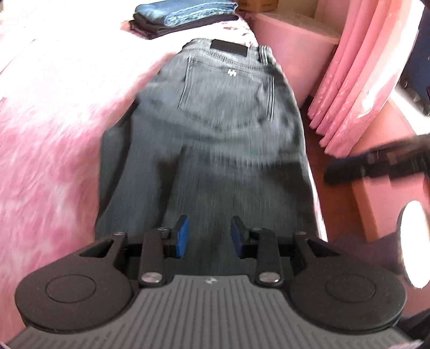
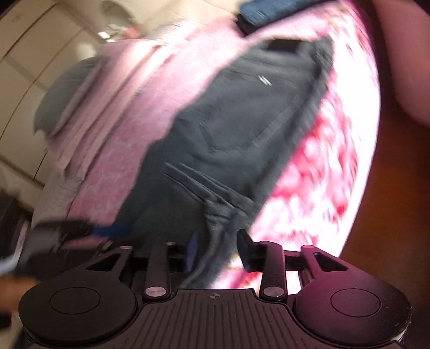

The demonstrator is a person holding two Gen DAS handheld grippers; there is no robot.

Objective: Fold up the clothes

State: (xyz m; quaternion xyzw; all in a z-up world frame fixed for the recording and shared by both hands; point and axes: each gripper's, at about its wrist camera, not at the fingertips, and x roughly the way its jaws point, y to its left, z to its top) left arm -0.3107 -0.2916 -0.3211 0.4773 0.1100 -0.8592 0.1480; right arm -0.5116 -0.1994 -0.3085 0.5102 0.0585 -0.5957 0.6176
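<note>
Grey-blue jeans (image 1: 215, 128) lie lengthwise on a pink bed cover (image 1: 53, 120), back pocket up, waistband with a black patch at the far end. My left gripper (image 1: 209, 236) hovers over the leg end, blue pads apart, holding nothing. In the right wrist view the same jeans (image 2: 228, 128) run up the frame. My right gripper (image 2: 217, 252) is open above a bunched fold of the denim near the bed's edge. The left gripper (image 2: 80, 228) shows blurred at the lower left. The right gripper (image 1: 376, 163) shows blurred at the right of the left wrist view.
A stack of folded jeans and dark clothes (image 1: 185, 16) lies at the far end of the bed. Pink curtains (image 1: 354, 88) hang to the right above a brown floor (image 1: 338, 198). A grey pillow (image 2: 67, 88) lies at the bed's left side.
</note>
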